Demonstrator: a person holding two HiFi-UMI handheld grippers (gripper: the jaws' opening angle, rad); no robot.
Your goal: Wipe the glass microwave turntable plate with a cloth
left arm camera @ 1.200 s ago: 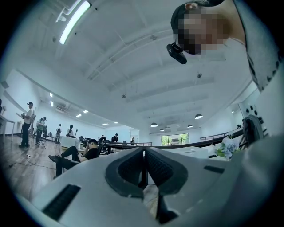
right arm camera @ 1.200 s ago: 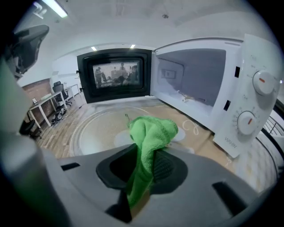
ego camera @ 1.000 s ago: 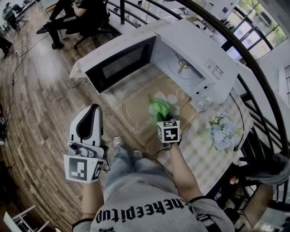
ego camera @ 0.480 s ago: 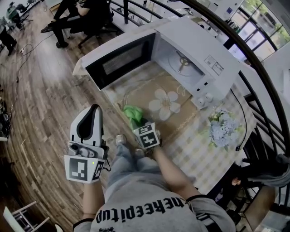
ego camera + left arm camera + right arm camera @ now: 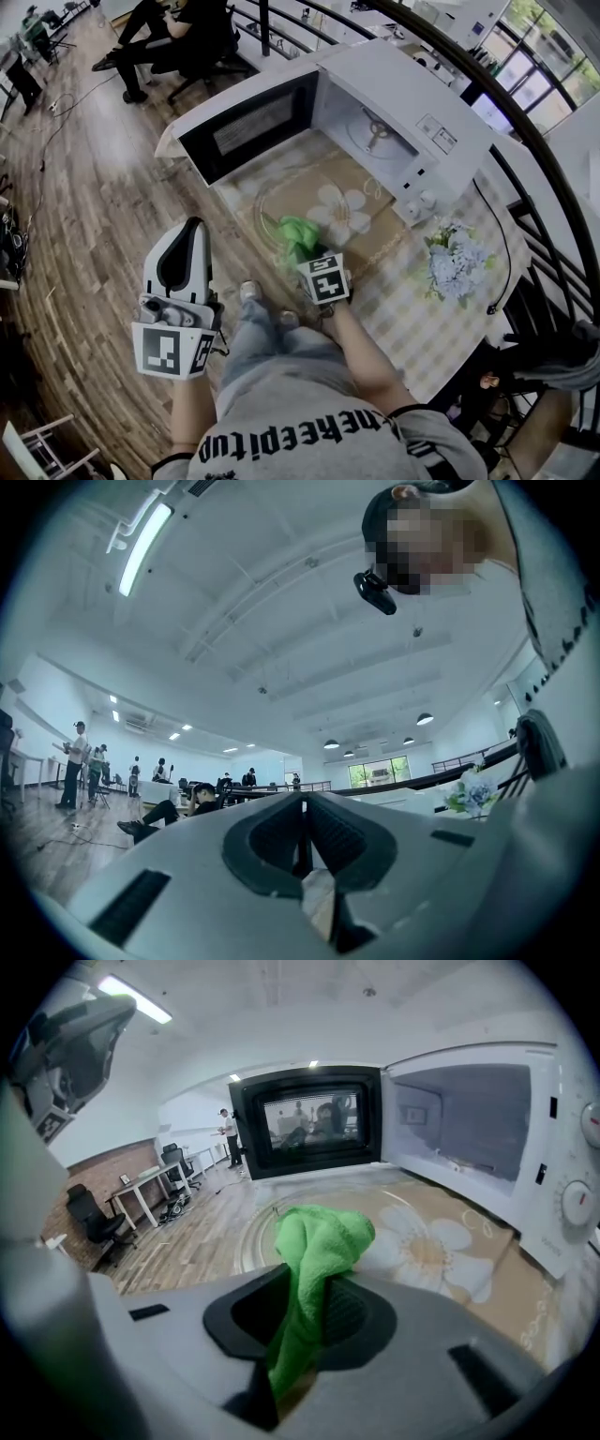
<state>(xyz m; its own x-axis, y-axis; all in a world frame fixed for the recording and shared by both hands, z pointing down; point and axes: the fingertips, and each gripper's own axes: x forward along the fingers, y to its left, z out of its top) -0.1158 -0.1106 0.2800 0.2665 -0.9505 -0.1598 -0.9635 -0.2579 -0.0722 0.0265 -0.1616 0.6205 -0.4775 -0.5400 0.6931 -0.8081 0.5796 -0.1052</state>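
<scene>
The clear glass turntable plate (image 5: 272, 202) lies flat on a tan mat with a white flower, in front of the open microwave (image 5: 394, 112). My right gripper (image 5: 302, 242) is shut on a bunched green cloth (image 5: 298, 232) and holds it over the plate's near edge. In the right gripper view the green cloth (image 5: 317, 1251) sticks up from between the jaws, with the plate's rim (image 5: 248, 1241) just beyond. My left gripper (image 5: 185, 246) hangs off the table at the person's left side, pointing up, jaws shut with nothing in them.
The microwave door (image 5: 248, 122) stands open to the left of the mat. A bunch of pale flowers (image 5: 455, 267) lies on the checked tablecloth at the right. Wooden floor lies beyond the table's left edge, and a railing runs behind the microwave. People sit at the far end of the room.
My right gripper swept the green cloth from the mat's right side to the plate's near left edge, then back a little to the right. The left gripper has stayed put.
</scene>
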